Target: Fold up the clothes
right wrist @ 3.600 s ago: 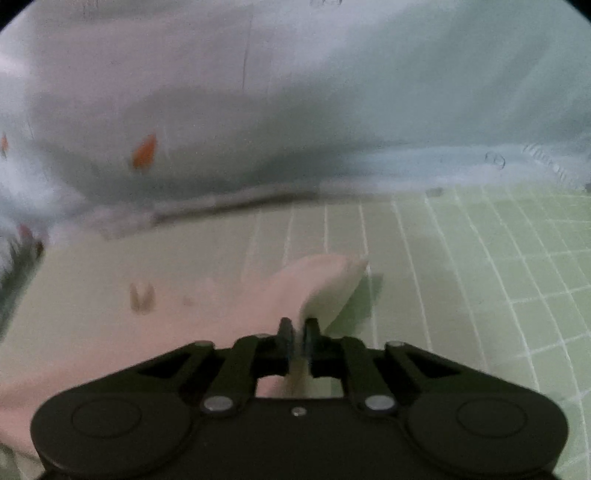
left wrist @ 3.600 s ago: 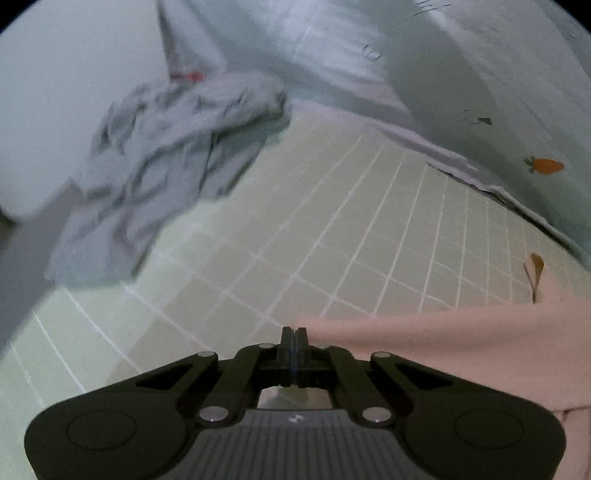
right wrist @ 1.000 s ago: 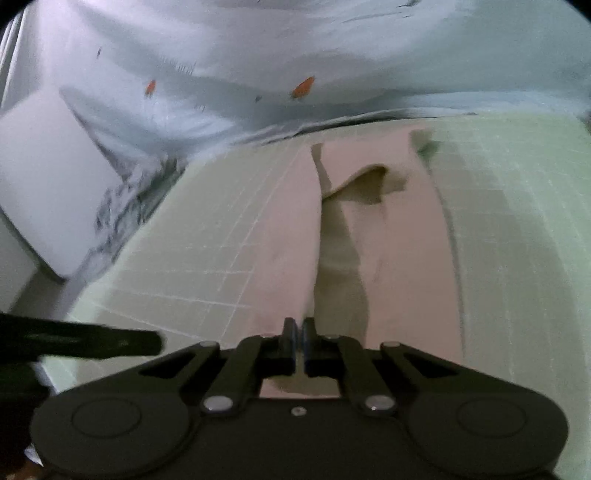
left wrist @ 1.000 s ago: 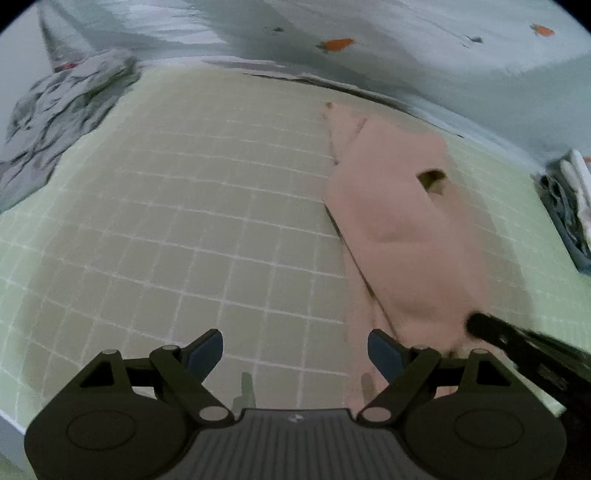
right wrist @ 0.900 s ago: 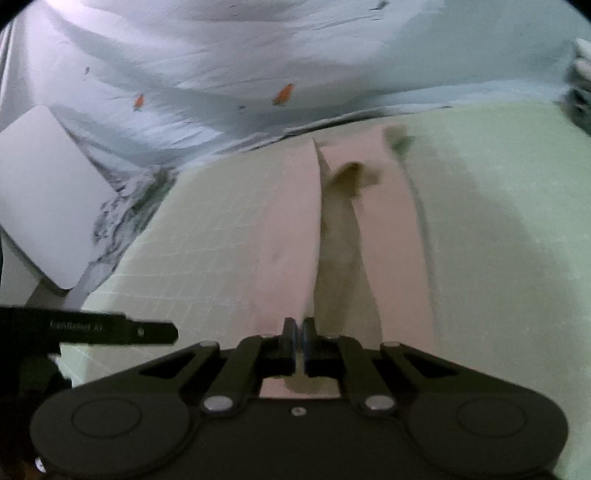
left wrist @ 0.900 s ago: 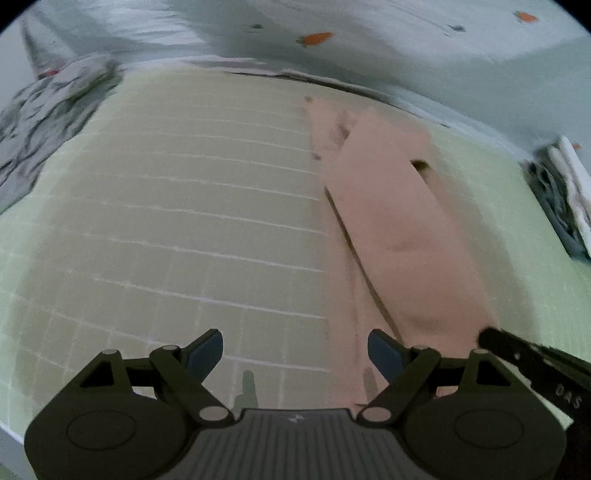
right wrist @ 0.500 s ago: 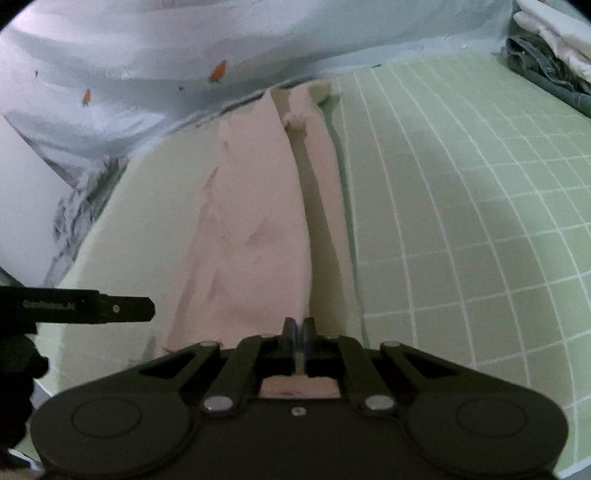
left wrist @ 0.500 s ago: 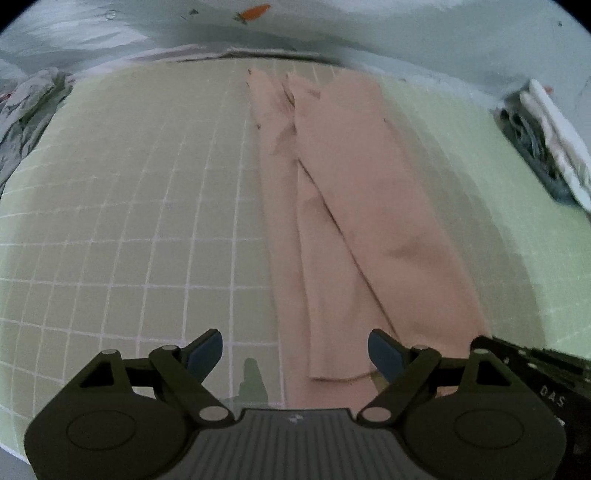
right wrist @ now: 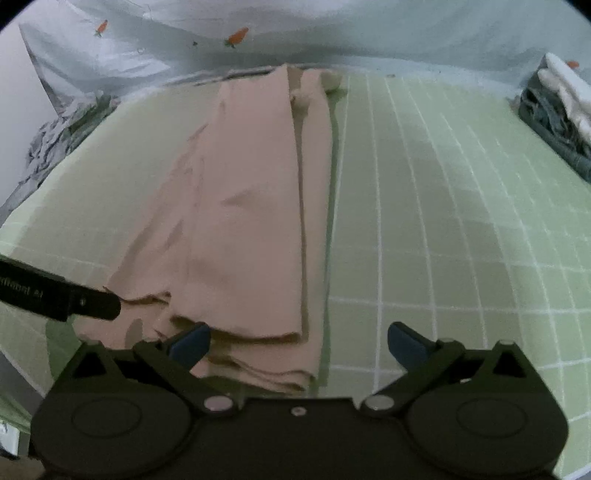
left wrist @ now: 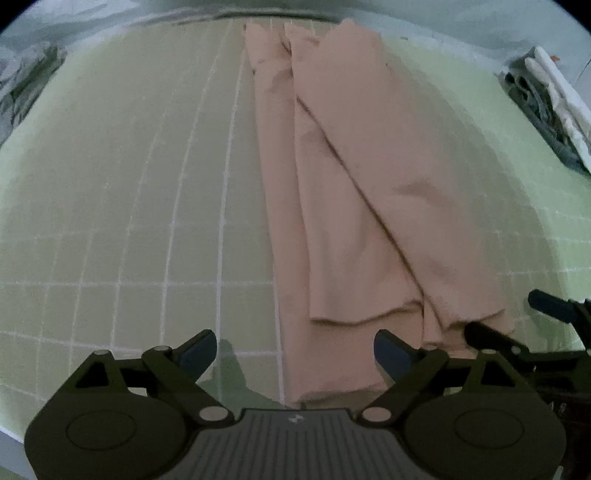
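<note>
A long pink garment (left wrist: 354,192) lies folded lengthwise on the green gridded mat (left wrist: 129,184), running from the near edge to the far edge. My left gripper (left wrist: 295,347) is open and empty just above the garment's near end. My right gripper (right wrist: 297,341) is open and empty, its left finger over the garment's (right wrist: 251,206) near hem. The right gripper shows in the left wrist view (left wrist: 517,343), and a left fingertip (right wrist: 92,304) shows in the right wrist view.
A crumpled grey garment (right wrist: 55,136) lies at the mat's far left corner. A stack of folded clothes (right wrist: 557,107) sits at the far right. A pale blue sheet with carrot prints (right wrist: 332,33) hangs behind the mat.
My right gripper has opened and let go of the pink garment's near end, which now lies flat. Both grippers have moved closer to the hem.
</note>
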`<state>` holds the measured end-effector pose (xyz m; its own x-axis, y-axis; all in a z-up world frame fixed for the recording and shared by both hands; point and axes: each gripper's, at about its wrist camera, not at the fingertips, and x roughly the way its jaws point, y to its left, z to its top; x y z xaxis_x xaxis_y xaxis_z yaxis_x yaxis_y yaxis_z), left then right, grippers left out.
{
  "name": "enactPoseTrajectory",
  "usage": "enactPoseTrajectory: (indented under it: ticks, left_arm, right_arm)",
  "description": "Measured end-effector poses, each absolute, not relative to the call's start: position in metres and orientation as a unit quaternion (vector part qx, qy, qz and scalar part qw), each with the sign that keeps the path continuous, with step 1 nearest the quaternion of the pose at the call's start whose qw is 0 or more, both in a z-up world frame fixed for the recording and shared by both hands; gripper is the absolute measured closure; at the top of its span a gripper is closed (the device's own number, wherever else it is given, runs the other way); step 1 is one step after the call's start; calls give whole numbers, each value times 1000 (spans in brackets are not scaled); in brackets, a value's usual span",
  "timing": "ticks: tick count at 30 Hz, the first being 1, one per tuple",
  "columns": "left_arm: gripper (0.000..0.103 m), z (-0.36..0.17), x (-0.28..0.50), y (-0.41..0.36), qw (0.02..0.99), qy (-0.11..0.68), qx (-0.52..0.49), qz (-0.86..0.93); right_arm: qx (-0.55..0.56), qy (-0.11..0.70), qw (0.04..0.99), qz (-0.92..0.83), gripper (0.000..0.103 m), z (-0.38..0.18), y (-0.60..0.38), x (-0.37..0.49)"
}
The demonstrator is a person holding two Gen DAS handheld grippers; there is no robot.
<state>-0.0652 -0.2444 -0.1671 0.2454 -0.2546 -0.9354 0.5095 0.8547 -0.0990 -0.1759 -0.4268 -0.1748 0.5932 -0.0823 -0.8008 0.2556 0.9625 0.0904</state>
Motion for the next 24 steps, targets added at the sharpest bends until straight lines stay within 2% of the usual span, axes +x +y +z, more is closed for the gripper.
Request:
enactPoseTrajectory:
  ticks: [5,19,24]
  left_arm:
    - [11,-178,-81,-253,783,551,147,-248]
    - [8,-188,-81,-266,789,542,150,-247]
    - [10,-189,-89,-269,792,539,147,-247]
  right_arm:
    - [93,449,884,-95,0,-182,-425,-175]
    - [70,462,878,-100,0,-184,-414,-175]
    - [60,468,878,-85,0,-184,-413,-176]
